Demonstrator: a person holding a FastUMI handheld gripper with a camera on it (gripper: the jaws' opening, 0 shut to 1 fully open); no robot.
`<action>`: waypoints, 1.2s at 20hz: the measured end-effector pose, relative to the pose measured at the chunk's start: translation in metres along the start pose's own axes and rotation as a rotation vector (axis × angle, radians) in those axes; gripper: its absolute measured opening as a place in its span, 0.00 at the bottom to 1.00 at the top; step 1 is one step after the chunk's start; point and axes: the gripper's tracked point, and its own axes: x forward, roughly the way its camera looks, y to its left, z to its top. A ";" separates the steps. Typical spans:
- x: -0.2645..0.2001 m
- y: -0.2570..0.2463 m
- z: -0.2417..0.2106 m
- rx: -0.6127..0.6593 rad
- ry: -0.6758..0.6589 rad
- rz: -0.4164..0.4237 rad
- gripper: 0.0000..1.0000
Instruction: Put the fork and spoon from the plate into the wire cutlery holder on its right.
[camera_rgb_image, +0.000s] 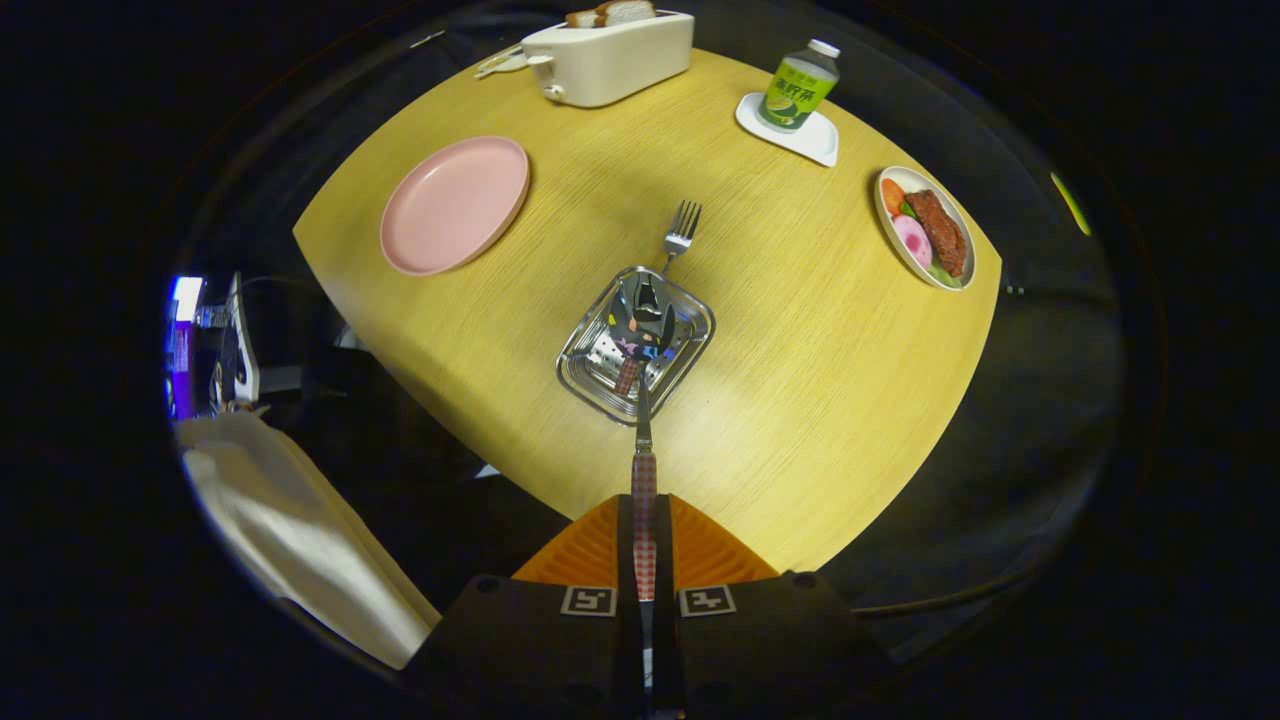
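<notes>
My gripper (643, 512) is shut on the red-checked handle of the spoon (641, 312). The handle runs forward from between the fingers. The spoon's shiny bowl hangs over the opening of the steel cutlery holder (590, 372), which stands mid-table just ahead of the fingers. The fork (683, 226) leans in the holder. Its handle goes down inside and its tines stick up past the far rim. The pink plate (455, 205) lies bare to the holder's left.
A white toaster (610, 55) with bread stands at the table's far edge. A green bottle (797, 88) sits on a white coaster. A dish of food (925, 228) lies far right. A pale chair back (290, 530) is off the table, near left.
</notes>
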 end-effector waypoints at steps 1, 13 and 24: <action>0.002 -0.001 0.000 -0.021 0.020 0.012 0.08; 0.032 -0.014 0.030 -0.089 0.222 0.062 0.11; 0.020 -0.019 0.058 0.035 -0.025 0.072 0.78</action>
